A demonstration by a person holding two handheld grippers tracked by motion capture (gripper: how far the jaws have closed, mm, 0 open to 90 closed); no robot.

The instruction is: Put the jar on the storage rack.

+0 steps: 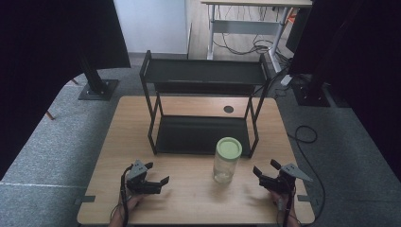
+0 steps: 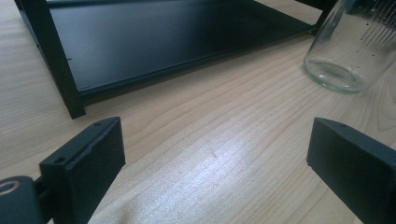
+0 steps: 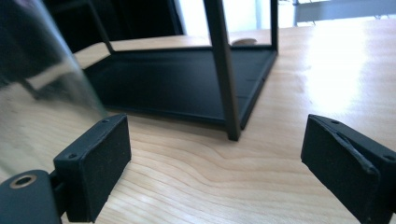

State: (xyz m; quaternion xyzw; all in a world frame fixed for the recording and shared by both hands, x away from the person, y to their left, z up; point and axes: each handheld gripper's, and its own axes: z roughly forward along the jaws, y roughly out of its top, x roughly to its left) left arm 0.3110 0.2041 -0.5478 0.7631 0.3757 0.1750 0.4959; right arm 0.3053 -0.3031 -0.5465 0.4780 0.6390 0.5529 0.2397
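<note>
A clear glass jar (image 1: 226, 160) with a pale green lid stands upright on the wooden table (image 1: 189, 194), just in front of a black two-tier rack (image 1: 203, 106). My left gripper (image 1: 157, 173) rests low at the front left, open and empty, well left of the jar. My right gripper (image 1: 266, 167) sits at the front right, open and empty, a short way right of the jar. The jar's base (image 2: 343, 70) is at the upper right of the left gripper view. Its glass wall (image 3: 42, 93) fills the left side of the right gripper view, beside the rack's lower shelf (image 3: 177, 84).
The rack's front legs (image 1: 152, 142) stand near the table's middle, and a rack post (image 3: 224, 70) rises ahead of the right gripper. A small round hole (image 1: 229, 109) is in the table behind the rack. Black stands and cables lie on the floor around the table.
</note>
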